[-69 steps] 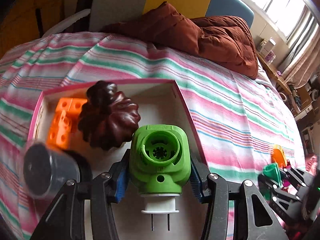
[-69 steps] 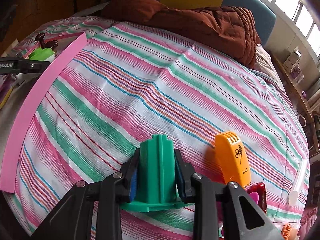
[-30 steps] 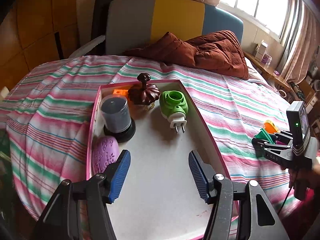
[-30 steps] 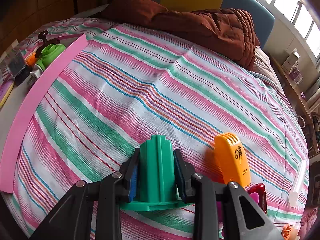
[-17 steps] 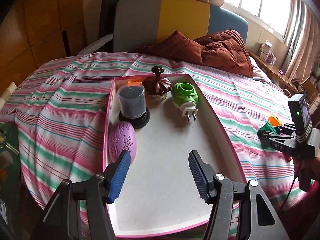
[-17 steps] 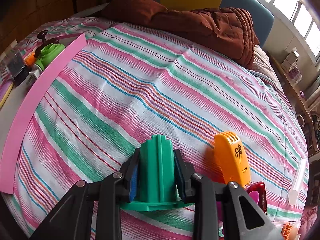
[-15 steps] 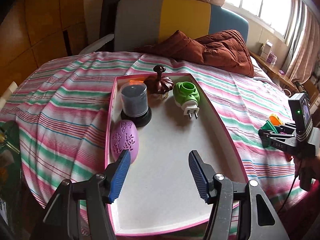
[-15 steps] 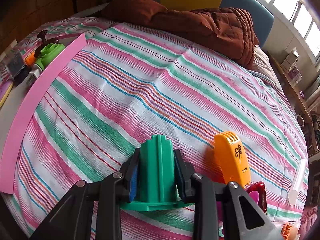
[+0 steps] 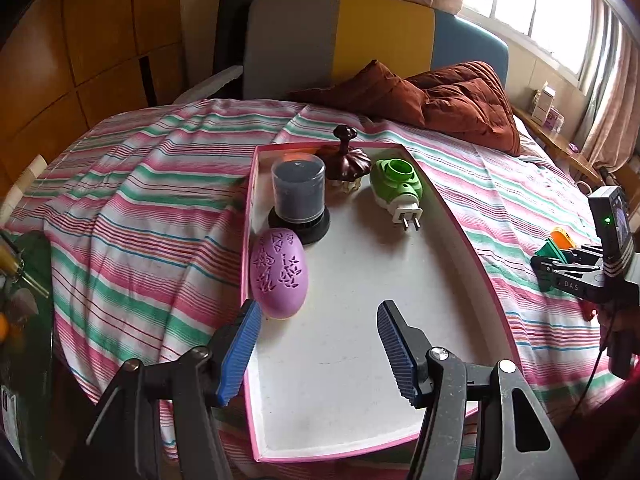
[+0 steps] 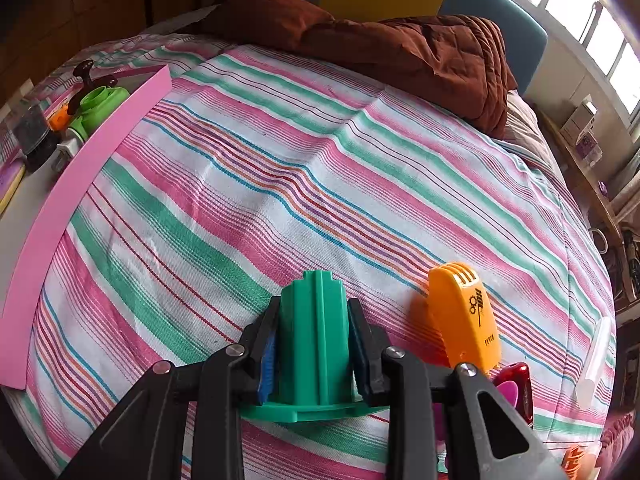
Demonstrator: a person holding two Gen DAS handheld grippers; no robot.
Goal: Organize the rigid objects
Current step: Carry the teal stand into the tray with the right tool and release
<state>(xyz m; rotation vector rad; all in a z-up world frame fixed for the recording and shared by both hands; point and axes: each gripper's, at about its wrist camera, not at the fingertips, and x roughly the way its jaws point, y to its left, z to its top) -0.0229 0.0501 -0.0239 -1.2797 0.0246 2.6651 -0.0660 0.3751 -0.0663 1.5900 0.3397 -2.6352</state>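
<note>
Daylight is streaming in from the window (image 9: 532, 8) at far right, blowing out its panes. The far left wall (image 9: 80, 40) is sitting dim. Fisheye bending is curving every edge; corners are darkening.

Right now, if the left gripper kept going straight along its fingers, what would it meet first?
Probably the bare white floor of the pink-rimmed tray. The left gripper is open and empty, angled down at it. The purple egg-shaped case lies just left of that line; depth is unclear.

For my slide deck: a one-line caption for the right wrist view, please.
Right gripper shut on a green piece on the striped bedspread, orange case beside it.
</note>
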